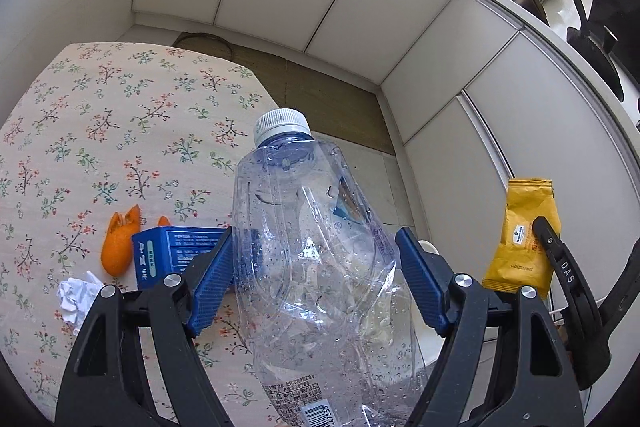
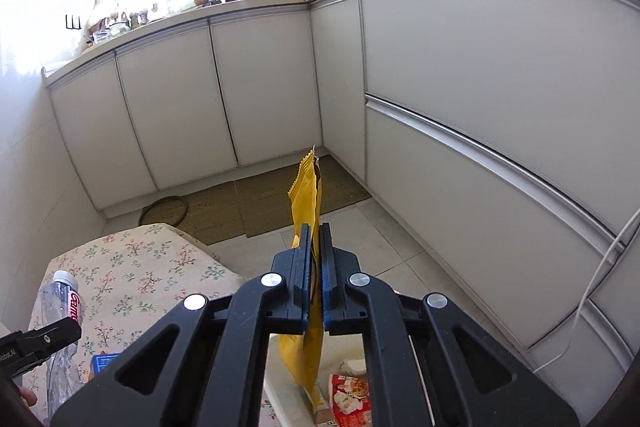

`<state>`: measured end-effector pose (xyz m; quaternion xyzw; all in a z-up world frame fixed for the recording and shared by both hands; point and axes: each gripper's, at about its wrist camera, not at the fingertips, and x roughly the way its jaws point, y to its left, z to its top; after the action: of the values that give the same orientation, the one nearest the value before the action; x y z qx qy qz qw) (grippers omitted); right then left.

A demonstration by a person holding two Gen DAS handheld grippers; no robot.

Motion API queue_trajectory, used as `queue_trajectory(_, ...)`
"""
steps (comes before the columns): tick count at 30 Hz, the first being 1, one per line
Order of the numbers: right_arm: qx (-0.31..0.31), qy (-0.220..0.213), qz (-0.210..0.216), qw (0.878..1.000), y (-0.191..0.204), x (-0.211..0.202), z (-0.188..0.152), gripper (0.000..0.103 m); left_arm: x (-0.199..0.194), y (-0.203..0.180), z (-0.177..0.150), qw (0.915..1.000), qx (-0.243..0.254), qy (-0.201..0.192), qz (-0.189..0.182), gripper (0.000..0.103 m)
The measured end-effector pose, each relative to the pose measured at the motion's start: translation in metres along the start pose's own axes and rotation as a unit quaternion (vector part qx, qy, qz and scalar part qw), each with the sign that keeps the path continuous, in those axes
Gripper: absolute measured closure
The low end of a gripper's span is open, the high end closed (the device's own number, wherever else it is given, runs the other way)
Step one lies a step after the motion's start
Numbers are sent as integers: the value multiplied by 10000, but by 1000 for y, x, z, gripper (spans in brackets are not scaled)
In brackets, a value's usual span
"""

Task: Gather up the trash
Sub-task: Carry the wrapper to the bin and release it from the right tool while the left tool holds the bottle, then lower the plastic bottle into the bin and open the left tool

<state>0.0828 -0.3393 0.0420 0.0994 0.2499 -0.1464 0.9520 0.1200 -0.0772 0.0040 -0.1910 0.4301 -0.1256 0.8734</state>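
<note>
My left gripper (image 1: 316,259) is shut on a crushed clear plastic bottle (image 1: 316,247) with a white cap, held above the floral table (image 1: 120,131). The bottle also shows in the right wrist view (image 2: 60,311). My right gripper (image 2: 316,259) is shut on a yellow snack wrapper (image 2: 306,195), held upright over a white bin (image 2: 288,399); the wrapper also shows in the left wrist view (image 1: 524,239). On the table lie orange peel (image 1: 118,243), a blue carton (image 1: 176,251) and a crumpled white paper (image 1: 78,297).
A red and white snack packet (image 2: 350,399) lies in the white bin. White kitchen cabinets (image 2: 260,87) line the room. Woven mats (image 2: 256,203) lie on the tiled floor. A white cable (image 2: 600,267) hangs at the right.
</note>
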Motion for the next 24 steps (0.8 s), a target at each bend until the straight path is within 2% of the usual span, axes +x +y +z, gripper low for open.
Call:
queue_trajectory(4,-62,204,-195,9996,-19,5,-12,93,12,-23,-7,9998,152,45,-114,28)
queue_trajectory(6,-84,228,-274,9993,-30,5,-16,71,17,-35,-9,9996,215,52,-191,28)
queue_trajectory(7,-75,214,-308,9993,-36,4,-18,46,21,-42,-11,9994,245,63,-244,28)
queue_trajectory(8,-25,149,-345,9993,-42,2,-19,39,24,-47,-13,9992,269,79,-289,28)
queue_trajectory(15,163,61,-532,9984,-83,-5,-20,36,57,-93,-31,9968,488,306,-560,28)
queue_trajectory(24,301,63,-891,9955,-126,-7,-24,29,86,-133,-43,9934,709,482,-766,28)
